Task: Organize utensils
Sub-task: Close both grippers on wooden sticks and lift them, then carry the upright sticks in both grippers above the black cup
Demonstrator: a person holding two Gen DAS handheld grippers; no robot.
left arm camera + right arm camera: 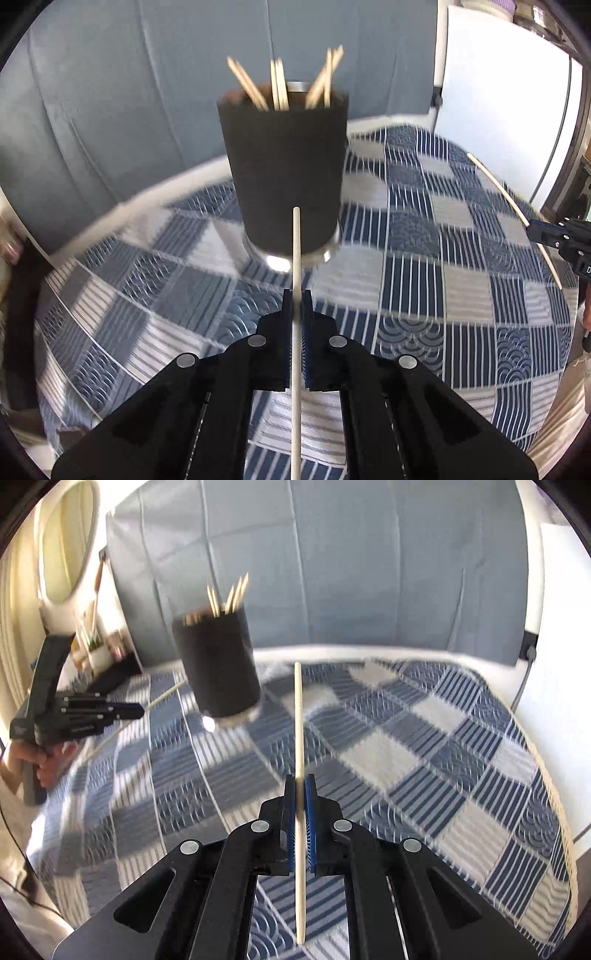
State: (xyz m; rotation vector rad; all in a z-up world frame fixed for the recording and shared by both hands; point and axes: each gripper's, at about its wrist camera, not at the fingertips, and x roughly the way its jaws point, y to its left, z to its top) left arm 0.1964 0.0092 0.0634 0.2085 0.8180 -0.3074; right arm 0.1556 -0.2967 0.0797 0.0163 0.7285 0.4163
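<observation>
Nearest the left camera, the left gripper (296,299) is clamped on a pale chopstick (296,258); the right gripper (300,784) likewise pinches its own chopstick (298,720). Beyond, a black cup (284,170) holding more chopsticks (279,86) stands on the blue checked cloth (443,266).

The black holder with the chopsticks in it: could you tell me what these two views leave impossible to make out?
- Inside of the black holder: both views, its wall hides the lower ends of the standing chopsticks; motion blur prevents counting them.
- Left gripper's chopstick: left wrist view, the bottom edge cuts off its near end.
- Right gripper: left wrist view, mostly cut off by the right edge.
- Tablecloth pattern: smeared by blur.
</observation>
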